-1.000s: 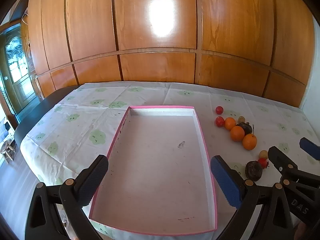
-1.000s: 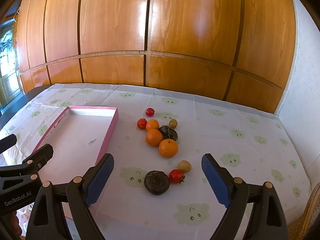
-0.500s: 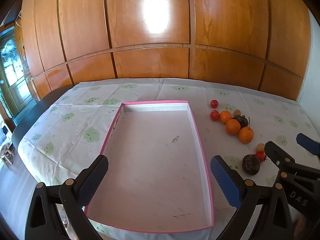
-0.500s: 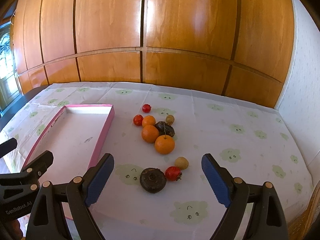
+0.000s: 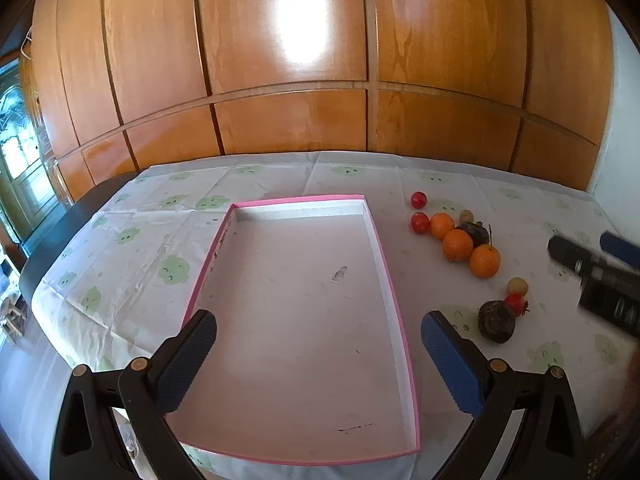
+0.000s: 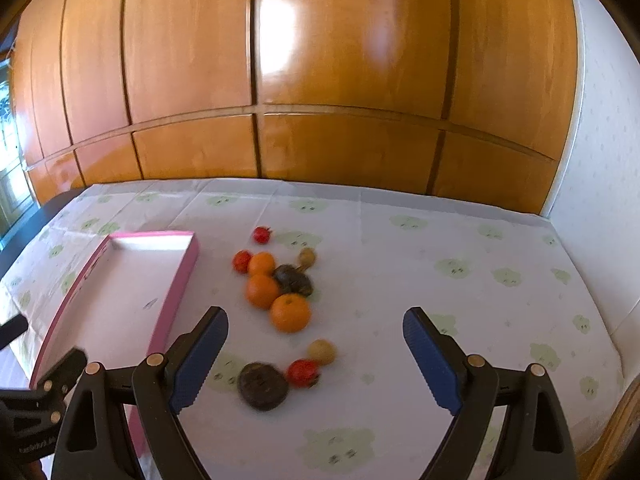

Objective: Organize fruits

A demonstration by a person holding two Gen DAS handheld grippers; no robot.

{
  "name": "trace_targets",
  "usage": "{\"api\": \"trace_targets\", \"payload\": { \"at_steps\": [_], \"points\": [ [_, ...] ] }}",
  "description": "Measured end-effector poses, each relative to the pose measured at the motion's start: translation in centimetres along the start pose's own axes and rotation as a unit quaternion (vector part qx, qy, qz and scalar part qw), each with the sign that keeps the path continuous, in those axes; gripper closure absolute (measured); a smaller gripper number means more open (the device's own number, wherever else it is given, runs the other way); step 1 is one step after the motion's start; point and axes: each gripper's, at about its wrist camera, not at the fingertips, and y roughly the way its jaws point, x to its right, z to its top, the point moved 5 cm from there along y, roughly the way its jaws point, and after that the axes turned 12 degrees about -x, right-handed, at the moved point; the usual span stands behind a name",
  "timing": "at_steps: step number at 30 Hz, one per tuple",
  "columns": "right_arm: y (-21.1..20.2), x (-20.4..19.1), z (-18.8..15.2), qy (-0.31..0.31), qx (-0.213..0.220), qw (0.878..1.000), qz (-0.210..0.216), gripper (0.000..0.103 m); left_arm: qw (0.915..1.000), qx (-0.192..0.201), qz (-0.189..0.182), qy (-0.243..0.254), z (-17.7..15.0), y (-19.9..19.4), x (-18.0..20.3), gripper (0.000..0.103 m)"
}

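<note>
A pink-rimmed white tray point(image 5: 386, 256) lies empty on the table, also in the right wrist view point(image 6: 188, 260). Right of it sits a cluster of fruit: three oranges point(image 6: 291, 313), small red fruits point(image 6: 302, 372), a dark round fruit point(image 6: 262, 386), another dark one point(image 6: 294, 280) and small tan ones point(image 6: 321, 351). My left gripper point(image 5: 318, 346) hovers open over the tray's near half, holding nothing. My right gripper point(image 6: 316, 346) is open above the nearest fruits, with the dark round fruit and red fruit between its fingers in view. The right gripper also shows blurred at the right edge point(image 5: 592, 264).
A white tablecloth with green prints point(image 6: 460, 280) covers the table. Wooden wall panels point(image 6: 320, 80) stand behind it. The table's right edge point(image 6: 616, 364) and left edge point(image 5: 36, 292) are near. A window or door point(image 5: 16, 160) is at far left.
Both grippers have drawn back and tilted up a little, so tray and fruit sit lower in view. The right gripper is in motion, its view blurred. Both stay open.
</note>
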Motion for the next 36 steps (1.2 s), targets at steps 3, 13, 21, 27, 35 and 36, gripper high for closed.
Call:
{"api": "trace_targets", "payload": {
  "at_steps": [3, 13, 21, 27, 35, 36],
  "points": [
    [0.3, 2.6, 1.6, 0.013, -0.008, 1.0, -0.003, 0.012, 1.0, -0.003, -0.002, 0.006, -0.1, 0.1, 0.3, 0.0],
    [4.2, 12.1, 3.3, 0.081, -0.062, 0.995, -0.015, 0.012, 0.9969, -0.029, -0.065, 0.033, 0.0, 0.7, 2.2, 0.0],
    [6.6, 14.7, 2.5, 0.182, -0.114, 0.974, 0.076, 0.012, 0.9829, -0.078, -0.146, 0.082, 1.1, 2.0, 6.7, 0.004],
    [6.7, 13.9, 2.3, 0.179, -0.118, 0.973, 0.089, 0.012, 0.9661, -0.122, -0.179, 0.14, 1.1, 3.8, 10.9, 0.026],
    [7.1, 13.7, 2.3, 0.183, -0.125, 0.969, 0.11, 0.012, 0.9453, -0.156, -0.173, 0.228, 0.2, 6.7, 16.1, 0.047],
    [7.2, 13.6, 2.2, 0.182, -0.126, 0.969, 0.112, 0.012, 0.9447, -0.158, -0.168, 0.234, 0.2, 7.2, 16.5, 0.048]
  ]
}}
